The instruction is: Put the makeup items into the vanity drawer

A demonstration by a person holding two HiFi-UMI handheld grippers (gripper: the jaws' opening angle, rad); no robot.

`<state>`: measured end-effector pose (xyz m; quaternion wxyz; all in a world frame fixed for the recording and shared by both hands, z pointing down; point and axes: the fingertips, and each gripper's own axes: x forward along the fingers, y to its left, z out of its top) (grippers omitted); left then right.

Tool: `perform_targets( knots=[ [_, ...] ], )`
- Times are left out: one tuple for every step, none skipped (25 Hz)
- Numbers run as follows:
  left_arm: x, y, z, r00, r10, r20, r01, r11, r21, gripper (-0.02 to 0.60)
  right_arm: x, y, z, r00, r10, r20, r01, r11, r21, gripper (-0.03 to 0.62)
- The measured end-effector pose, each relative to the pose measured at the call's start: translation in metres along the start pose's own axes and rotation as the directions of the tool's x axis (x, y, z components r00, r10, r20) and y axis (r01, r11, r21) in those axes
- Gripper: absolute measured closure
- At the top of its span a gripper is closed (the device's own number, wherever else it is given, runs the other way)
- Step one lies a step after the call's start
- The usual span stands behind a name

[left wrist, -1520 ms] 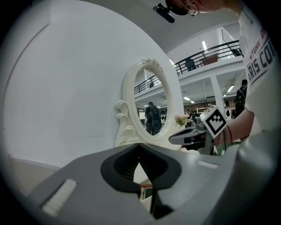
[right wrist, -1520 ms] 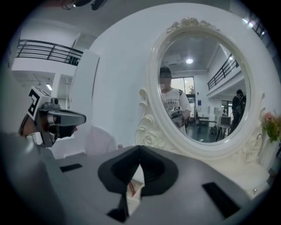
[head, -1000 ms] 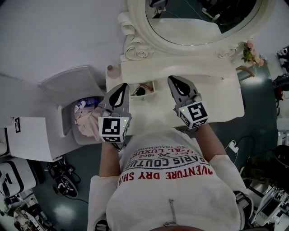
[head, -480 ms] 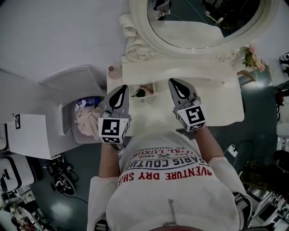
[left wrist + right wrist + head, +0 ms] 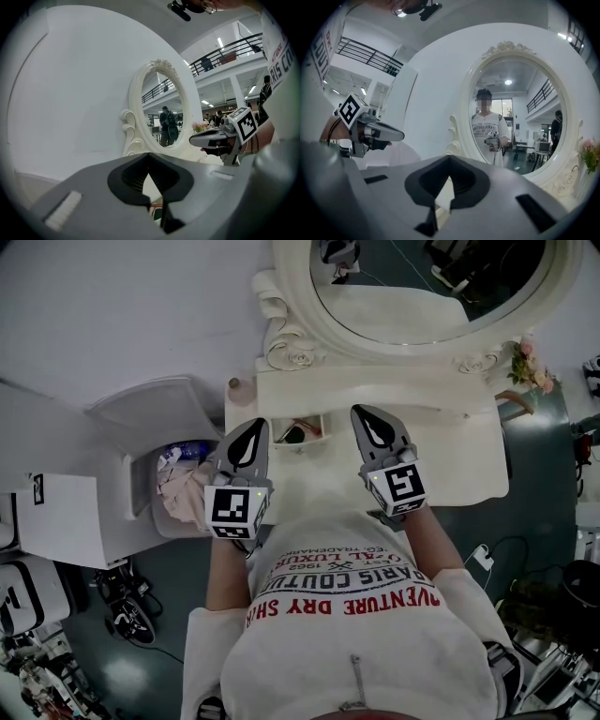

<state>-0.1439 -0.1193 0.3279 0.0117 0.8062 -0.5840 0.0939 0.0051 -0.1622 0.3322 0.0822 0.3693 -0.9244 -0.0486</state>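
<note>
Both jaws seen together, nothing clamped: left hand-held gripper, right hand-held gripper, both held over near part of table. Open drawer seen between tips, makeup items lying inside. Drawer just right of left tip, nearer it than right. Items' long axes not discernible.

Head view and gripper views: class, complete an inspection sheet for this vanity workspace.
Surface: cream-white vanity tabletop, mostly bare.
Job's things: small open vanity drawer holding dark and red items, too small to name.
Clutter: small pink round object at back-left corner; pink flower bunch at right.
Grippers: left gripper and right gripper flank the drawer, jaws shut, nothing held.
Cables: white cable on dark floor, right.
Surroundings: oval mirror in ornate white frame; grey open-lidded bin with rubbish, left.
</note>
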Motion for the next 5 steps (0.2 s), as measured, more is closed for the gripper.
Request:
perform_targets(
  knots=[
    [-0.0002,0.0002,-0.0004,1.000,0.000,-0.001,0.000,1.000,0.000,0.571,0.0001,0.0003,0.0000,1.000,-0.002,0.001,0.002,1.000,-0.005,0.586],
    [-0.0005,0.0003,-0.0006,1.000,-0.001,-0.001,0.001,1.000,0.000,0.571,0.0002,0.0004,0.0002,1.000,-0.004,0.003,0.004,1.000,-0.009,0.586],
    [-0.0007,0.0005,-0.0008,1.000,-0.001,-0.001,0.001,1.000,0.000,0.571,0.0004,0.0005,0.0005,1.000,-0.005,0.004,0.005,1.000,-0.011,0.586],
    [-0.0010,0.0008,-0.0009,1.000,0.000,-0.001,0.000,1.000,0.000,0.571,0.0007,0.0005,0.0009,1.000,-0.006,0.005,0.006,1.000,-0.012,0.586],
    [-0.0012,0.0010,-0.0010,1.000,0.000,-0.002,0.000,1.000,0.000,0.571,0.0009,0.0005,0.0013,1.000,-0.006,0.006,0.006,1.000,-0.012,0.586]
  ],
)
